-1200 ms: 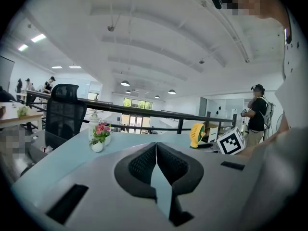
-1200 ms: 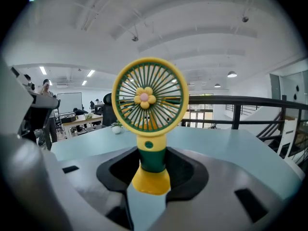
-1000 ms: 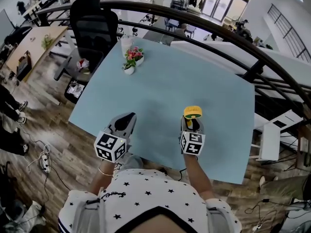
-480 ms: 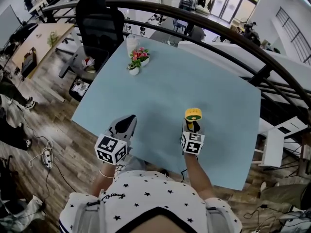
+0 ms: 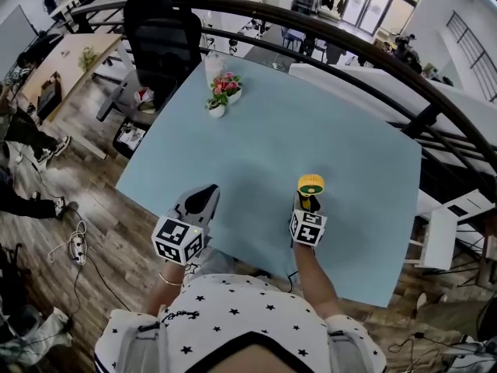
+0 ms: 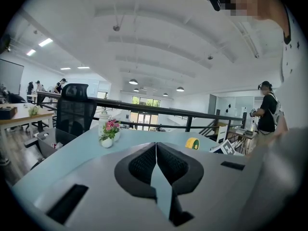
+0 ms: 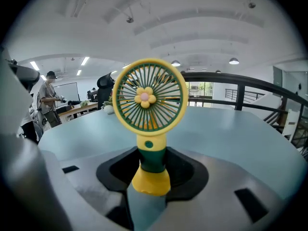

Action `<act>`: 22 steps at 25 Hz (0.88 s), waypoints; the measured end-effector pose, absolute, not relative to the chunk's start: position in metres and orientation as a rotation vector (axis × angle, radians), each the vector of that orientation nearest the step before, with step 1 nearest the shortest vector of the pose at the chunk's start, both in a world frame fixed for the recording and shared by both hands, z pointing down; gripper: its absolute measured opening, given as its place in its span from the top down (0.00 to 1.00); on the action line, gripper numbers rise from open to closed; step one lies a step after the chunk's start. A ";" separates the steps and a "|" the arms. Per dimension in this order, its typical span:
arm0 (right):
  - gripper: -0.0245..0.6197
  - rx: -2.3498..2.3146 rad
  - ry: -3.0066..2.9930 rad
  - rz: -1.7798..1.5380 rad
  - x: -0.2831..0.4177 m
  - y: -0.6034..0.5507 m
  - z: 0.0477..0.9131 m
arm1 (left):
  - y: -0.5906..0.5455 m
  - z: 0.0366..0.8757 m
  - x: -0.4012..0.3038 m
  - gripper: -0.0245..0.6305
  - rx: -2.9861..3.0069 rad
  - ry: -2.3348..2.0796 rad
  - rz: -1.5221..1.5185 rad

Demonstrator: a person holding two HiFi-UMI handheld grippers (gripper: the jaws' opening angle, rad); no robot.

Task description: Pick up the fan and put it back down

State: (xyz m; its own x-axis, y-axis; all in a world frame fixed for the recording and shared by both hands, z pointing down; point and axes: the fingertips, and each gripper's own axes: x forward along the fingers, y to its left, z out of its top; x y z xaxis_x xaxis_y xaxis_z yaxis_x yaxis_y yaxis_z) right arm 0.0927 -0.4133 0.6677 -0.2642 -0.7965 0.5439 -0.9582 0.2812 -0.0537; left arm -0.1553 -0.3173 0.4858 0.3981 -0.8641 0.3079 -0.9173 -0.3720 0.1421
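Bright even overhead lighting; fisheye edges; soft shadows.

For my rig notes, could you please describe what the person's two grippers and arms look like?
Both the left gripper and right gripper are light grey, tapering wedge shapes with black ribbed pads inside. Each carries a white cube printed with black square markers. The person wears a white shirt with black stars, forearms bare, and a thin bracelet on the left wrist.
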 end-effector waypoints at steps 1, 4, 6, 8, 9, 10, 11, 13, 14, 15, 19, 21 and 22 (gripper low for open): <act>0.70 1.581 -2.141 0.536 0.093 -0.413 0.670 | -0.317 0.487 -0.155 0.92 2.370 -1.557 0.264; 0.70 1.586 -2.136 0.557 0.094 -0.412 0.676 | -0.314 0.488 -0.154 0.92 2.365 -1.555 0.275; 0.70 1.589 -2.138 0.559 0.094 -0.410 0.677 | -0.311 0.489 -0.154 0.92 2.362 -1.553 0.282; 0.70 1.587 -2.141 0.548 0.095 -0.409 0.676 | -0.308 0.490 -0.153 0.92 2.360 -1.554 0.286; 0.70 1.587 -2.142 0.542 0.095 -0.409 0.676 | -0.307 0.490 -0.153 0.92 2.359 -1.555 0.286; 0.70 1.587 -2.143 0.536 0.095 -0.409 0.676 | -0.307 0.489 -0.153 0.92 2.359 -1.556 0.285; 0.70 1.587 -2.142 0.532 0.095 -0.409 0.676 | -0.307 0.489 -0.153 0.92 2.359 -1.556 0.285; 0.70 1.587 -2.139 0.529 0.093 -0.409 0.677 | -0.307 0.490 -0.153 0.92 2.361 -1.553 0.287; 0.70 1.588 -2.135 0.530 0.093 -0.409 0.677 | -0.307 0.490 -0.153 0.92 2.361 -1.551 0.289; 0.70 1.588 -2.131 0.530 0.092 -0.408 0.678 | -0.306 0.490 -0.153 0.92 2.362 -1.549 0.289; 0.70 1.591 -2.124 0.531 0.091 -0.407 0.678 | -0.304 0.491 -0.156 0.92 2.362 -1.538 0.292; 0.70 1.591 -2.125 0.538 0.091 -0.406 0.677 | -0.303 0.491 -0.157 0.92 2.360 -1.536 0.296; 0.69 1.594 -2.124 0.544 0.091 -0.405 0.677 | -0.302 0.490 -0.158 0.92 2.361 -1.535 0.297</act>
